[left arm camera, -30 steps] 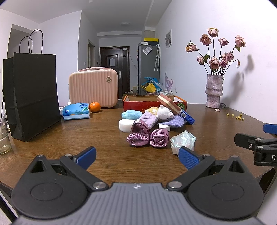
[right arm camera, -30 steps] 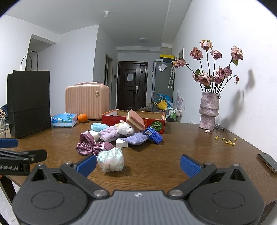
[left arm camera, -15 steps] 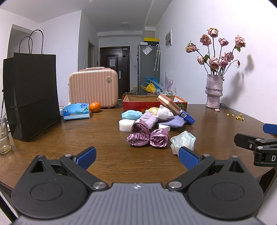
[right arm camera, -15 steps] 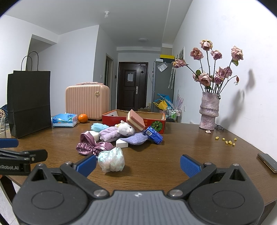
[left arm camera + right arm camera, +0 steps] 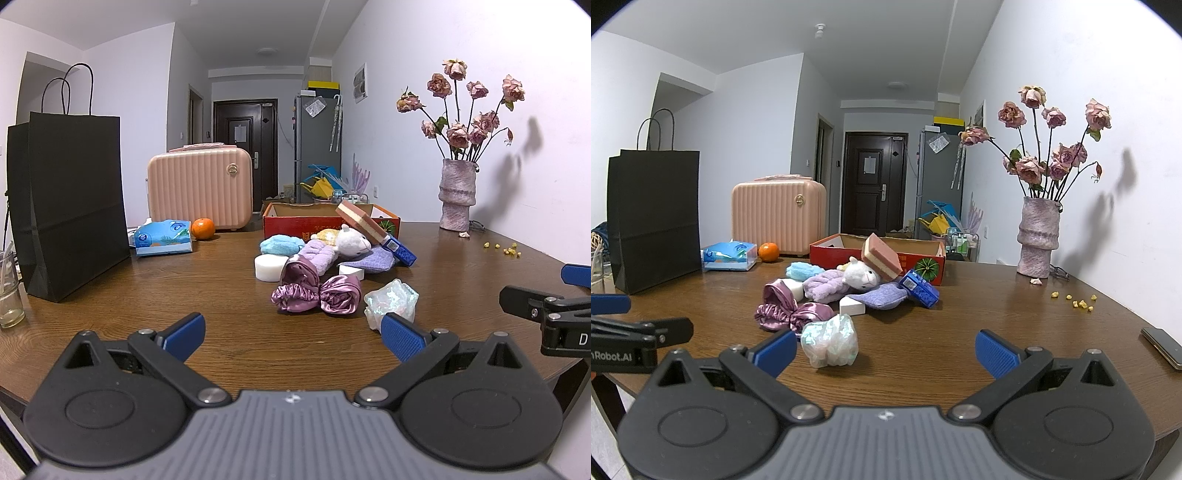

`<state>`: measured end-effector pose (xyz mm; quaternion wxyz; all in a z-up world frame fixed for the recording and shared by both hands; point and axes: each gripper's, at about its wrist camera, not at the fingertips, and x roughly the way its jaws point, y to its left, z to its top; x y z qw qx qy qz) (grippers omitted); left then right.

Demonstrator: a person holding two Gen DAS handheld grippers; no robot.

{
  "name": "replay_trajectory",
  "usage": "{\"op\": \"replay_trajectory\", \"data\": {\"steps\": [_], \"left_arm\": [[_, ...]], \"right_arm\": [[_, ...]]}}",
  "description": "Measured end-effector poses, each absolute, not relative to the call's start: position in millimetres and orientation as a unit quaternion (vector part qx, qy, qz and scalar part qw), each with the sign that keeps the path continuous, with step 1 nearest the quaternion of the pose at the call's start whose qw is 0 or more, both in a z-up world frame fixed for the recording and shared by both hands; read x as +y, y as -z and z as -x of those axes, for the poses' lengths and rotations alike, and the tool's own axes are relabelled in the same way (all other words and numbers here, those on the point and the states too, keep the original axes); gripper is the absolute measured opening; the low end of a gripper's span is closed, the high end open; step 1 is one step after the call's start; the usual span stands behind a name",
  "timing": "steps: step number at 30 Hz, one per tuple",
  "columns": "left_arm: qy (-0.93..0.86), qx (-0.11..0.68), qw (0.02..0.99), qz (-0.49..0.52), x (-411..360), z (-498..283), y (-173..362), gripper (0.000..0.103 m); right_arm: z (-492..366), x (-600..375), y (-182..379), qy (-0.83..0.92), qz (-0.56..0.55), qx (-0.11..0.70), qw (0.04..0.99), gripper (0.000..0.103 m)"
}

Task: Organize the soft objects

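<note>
A pile of soft things lies mid-table before a red cardboard box [image 5: 295, 225] [image 5: 831, 251]: a purple satin bonnet [image 5: 314, 291] [image 5: 783, 310], an iridescent white scrunchie [image 5: 391, 302] [image 5: 829, 339], a lilac plush towel [image 5: 319, 254] [image 5: 823, 284], a white plush toy [image 5: 351, 242] [image 5: 860, 277], a blue puff [image 5: 280, 245], a purple cloth [image 5: 879, 297] and white sponges [image 5: 269, 267]. My left gripper [image 5: 291, 334] is open and empty, short of the pile. My right gripper [image 5: 886, 350] is open and empty, its left finger beside the scrunchie.
A black paper bag [image 5: 70, 199] and a glass [image 5: 9, 291] stand at the left. A pink case [image 5: 201, 188], a tissue pack [image 5: 164, 236] and an orange [image 5: 203, 228] sit at the back. A vase of roses [image 5: 458, 199] stands back right. A phone [image 5: 1161, 347] lies at right.
</note>
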<state>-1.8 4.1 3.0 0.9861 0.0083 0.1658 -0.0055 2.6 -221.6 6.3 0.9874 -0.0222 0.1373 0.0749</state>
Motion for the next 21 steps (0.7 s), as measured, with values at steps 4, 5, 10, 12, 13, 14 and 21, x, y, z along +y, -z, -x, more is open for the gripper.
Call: {"op": "replay_trajectory", "data": {"steps": [4,5,10,12,13,14,21], "left_arm": [[0.006,0.166,0.986,-0.008,4,2,-3,0.103],[0.006,0.166,0.986,-0.008,4,2,-3,0.103],[0.004,0.168,0.986,-0.007,8,1,-7,0.103],[0.002,0.166,0.986,-0.006,10,3,-7,0.103],[0.002,0.166,0.986,-0.006,11,2,-7,0.103],[0.001,0.166,0.986,-0.006,11,2,-6,0.103],[-0.005,0.169,0.986,-0.002,12,-8,-6,0.103]], "right_arm": [[-2,-220,-8,-0.075,0.024,0.138,0.987,0.103],[-2,-219,-8,-0.076,0.025,0.139,0.987,0.103],[-5,-214,-8,-0.078,0.028,0.139,0.987,0.103],[-6,-213,-8,-0.08,0.028,0.139,0.987,0.103],[-8,-213,-8,-0.08,0.029,0.139,0.987,0.103],[-9,-212,-8,-0.08,0.029,0.138,0.987,0.103],[-21,-206,-7,-0.086,0.032,0.146,0.985,0.103]]}}
